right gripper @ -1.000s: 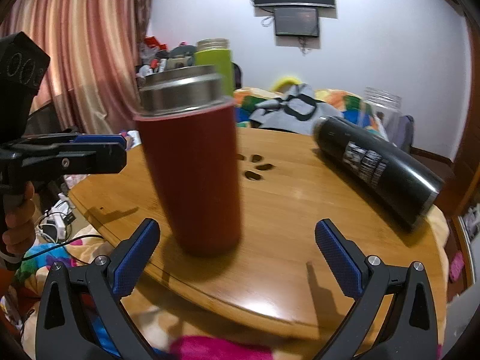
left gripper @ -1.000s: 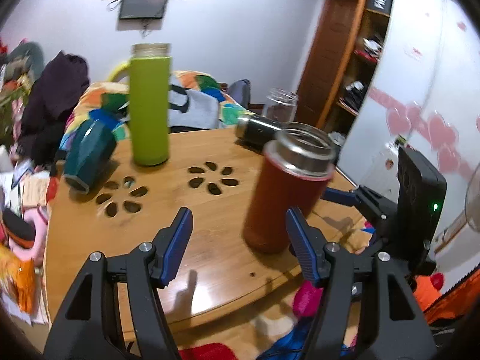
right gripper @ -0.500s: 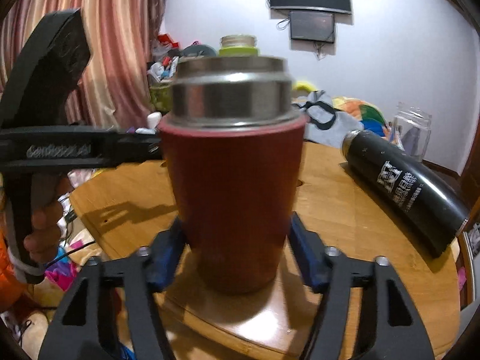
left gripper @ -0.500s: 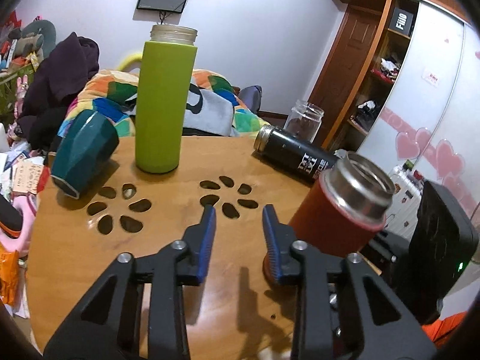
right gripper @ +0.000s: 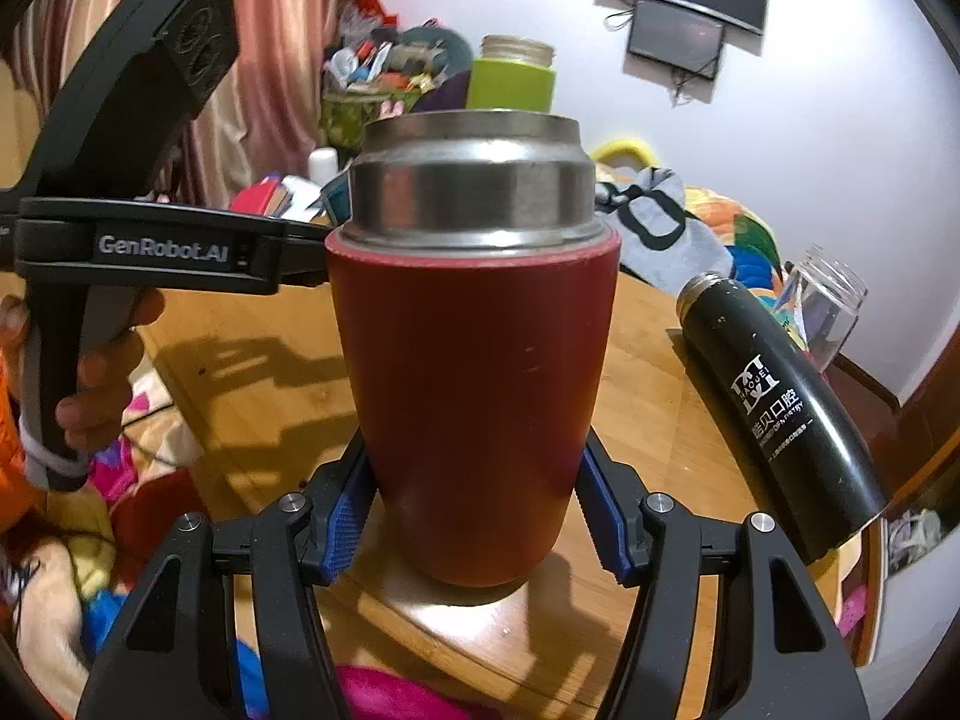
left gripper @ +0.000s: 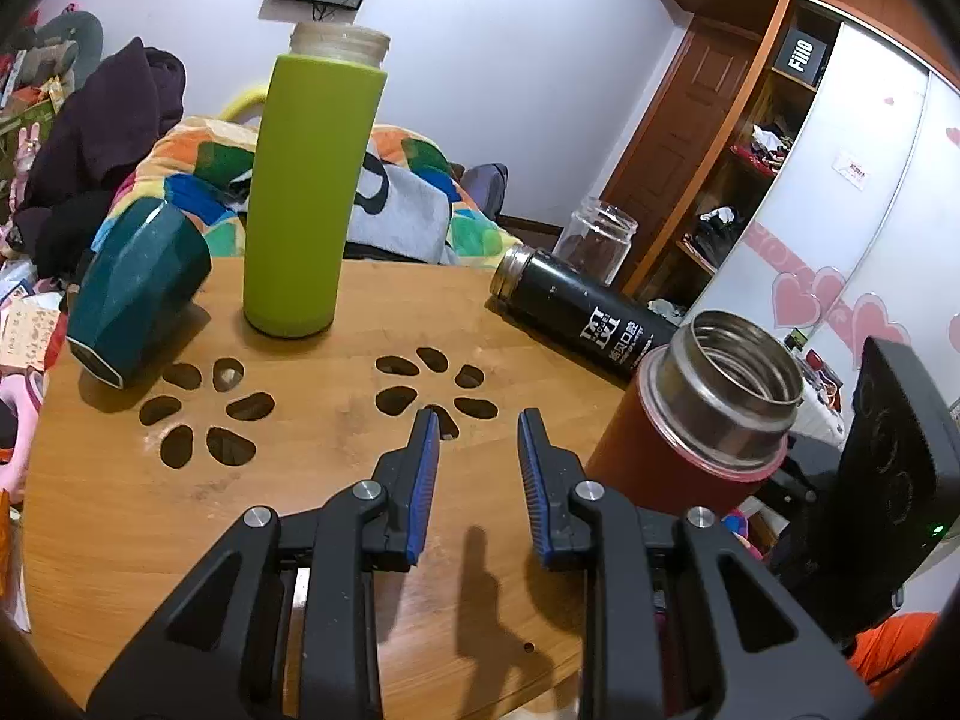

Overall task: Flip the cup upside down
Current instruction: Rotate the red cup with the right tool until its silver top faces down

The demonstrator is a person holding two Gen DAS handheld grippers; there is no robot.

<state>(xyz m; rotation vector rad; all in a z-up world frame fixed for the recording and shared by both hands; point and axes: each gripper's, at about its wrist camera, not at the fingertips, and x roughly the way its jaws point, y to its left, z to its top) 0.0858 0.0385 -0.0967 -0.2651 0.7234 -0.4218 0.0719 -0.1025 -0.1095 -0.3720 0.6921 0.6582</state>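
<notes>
The red cup with a steel rim stands upright, mouth up, near the edge of the round wooden table. My right gripper is shut on its lower body, one blue pad on each side. In the left wrist view the cup is at the right, its open mouth showing. My left gripper hovers over the table left of the cup, its jaws narrowly apart and empty.
A tall green bottle stands at the back. A teal cup lies tilted at the left. A black flask lies on its side by a glass jar. Flower-shaped holes pierce the tabletop.
My right gripper closed on the red cup and holds it. My left gripper narrowed its jaws and rose over the table, drawing left of the cup.
</notes>
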